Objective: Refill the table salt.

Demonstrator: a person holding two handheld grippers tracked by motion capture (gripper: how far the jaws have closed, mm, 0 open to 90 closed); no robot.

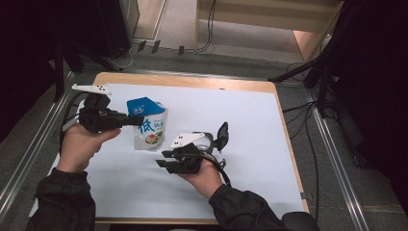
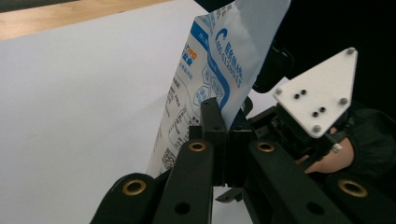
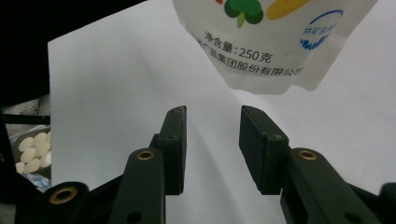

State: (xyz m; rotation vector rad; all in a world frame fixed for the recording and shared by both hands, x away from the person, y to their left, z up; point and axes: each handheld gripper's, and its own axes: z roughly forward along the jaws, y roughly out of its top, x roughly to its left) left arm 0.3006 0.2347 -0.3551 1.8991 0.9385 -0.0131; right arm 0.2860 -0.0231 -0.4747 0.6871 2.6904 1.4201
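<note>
Left of centre in the high view: a blue-and-white pouch (image 1: 148,125), standing upright on the white sheet (image 1: 250,125) covering the worktop (image 1: 192,80). Pinched at its upper left edge by the left hand-held gripper (image 1: 129,120), jaws closed on the pouch's side seam, as seen up close in the left gripper view, where the pouch (image 2: 219,65) rises from between the closed jaws of that hand-held gripper (image 2: 223,140). Lower centre of the high view: the right hand-held gripper (image 1: 166,160), held in the right hand (image 1: 202,175), jaws parted and empty, just below and right of the pouch, not touching it. Right gripper view: the same hand-held gripper (image 3: 212,126) with its jaws spread apart, bottom edge of the pouch (image 3: 275,44) at the top of the frame, clear of the jaw tips. Lower left edge of that view: pale oval pieces (image 3: 31,151), too small to identify.
</note>
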